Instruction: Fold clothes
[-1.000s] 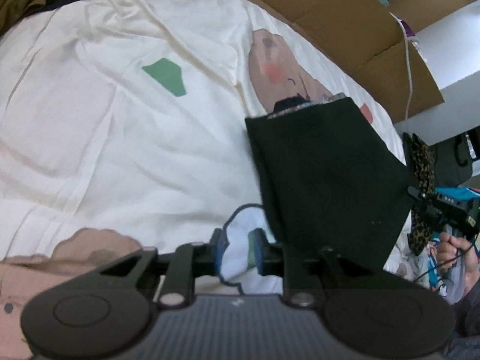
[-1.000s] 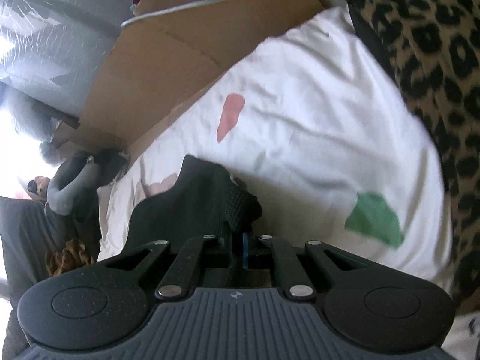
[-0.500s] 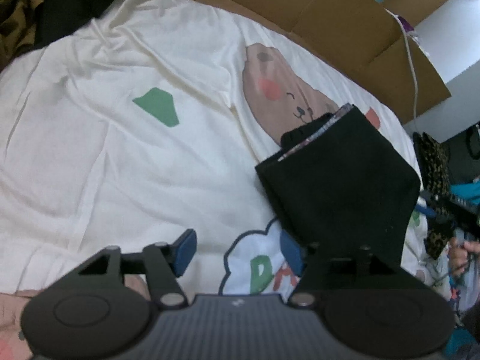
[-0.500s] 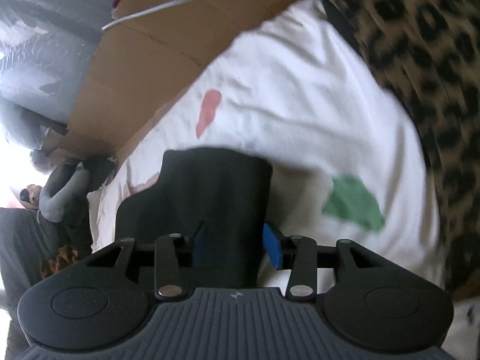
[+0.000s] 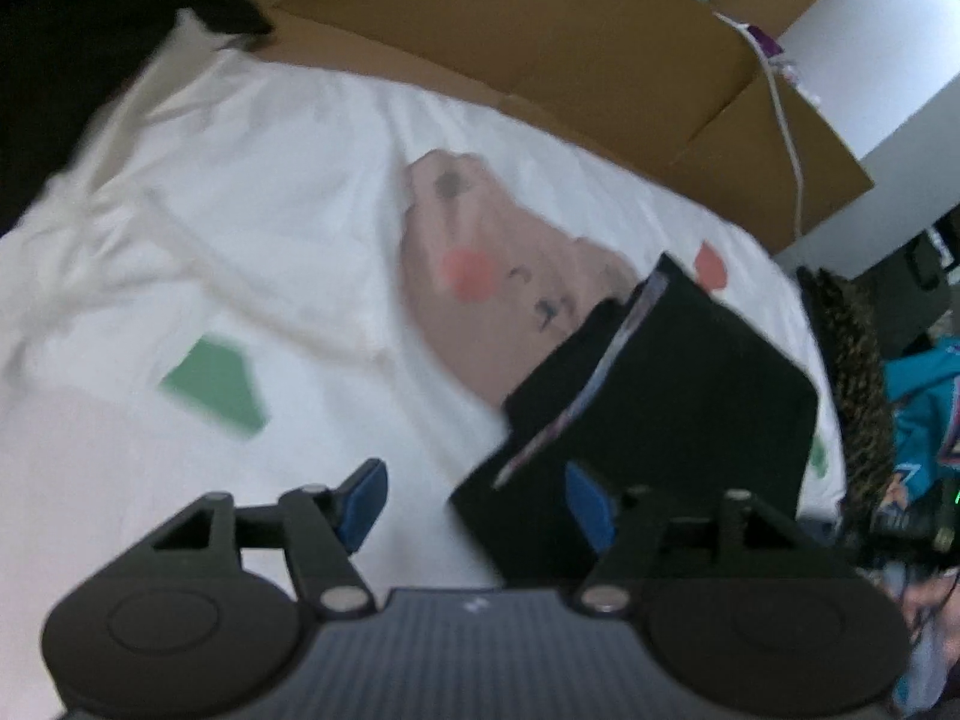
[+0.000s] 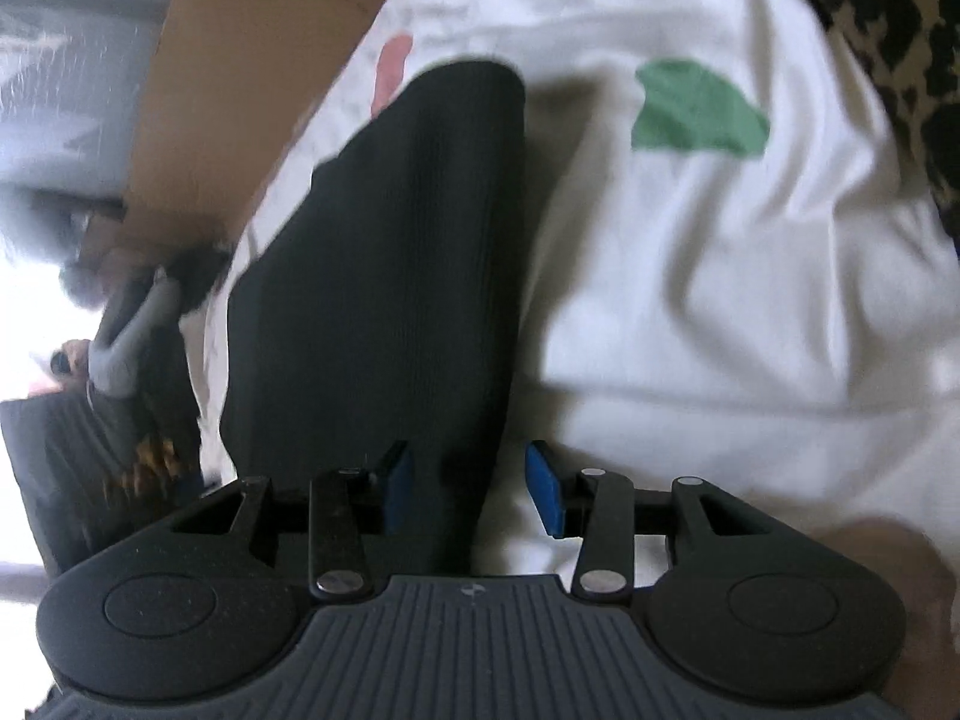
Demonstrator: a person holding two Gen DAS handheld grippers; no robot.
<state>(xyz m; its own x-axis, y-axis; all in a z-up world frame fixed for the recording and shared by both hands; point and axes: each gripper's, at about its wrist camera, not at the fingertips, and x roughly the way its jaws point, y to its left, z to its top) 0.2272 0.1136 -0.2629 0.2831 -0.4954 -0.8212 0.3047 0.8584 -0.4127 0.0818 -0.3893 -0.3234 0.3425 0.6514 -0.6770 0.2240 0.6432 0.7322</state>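
Note:
A folded black garment (image 5: 690, 390) with a patterned inner edge lies flat on the white printed bedsheet (image 5: 252, 228). My left gripper (image 5: 474, 501) hovers at its near left corner. Its jaws are opening, and only the right pad overlaps the cloth, without pressing on it. In the right wrist view the same black garment (image 6: 390, 270) stretches away from my right gripper (image 6: 471, 495). That gripper is open. The garment's near end lies between its blue pads, and neither pad presses on it.
Flattened cardboard (image 5: 540, 42) and a white cable (image 5: 786, 120) border the bed's far side. Leopard-print fabric (image 6: 900, 30) and a teal garment (image 5: 924, 396) lie at the right edge. Dark clothes (image 5: 72, 60) are heaped at the top left. A grey soft toy (image 6: 132, 330) is beyond the bed.
Both grippers have opened and let go of the black garment, which now rests flat on the sheet. The left gripper has drawn back to the left; the right one has sunk closer to the cloth.

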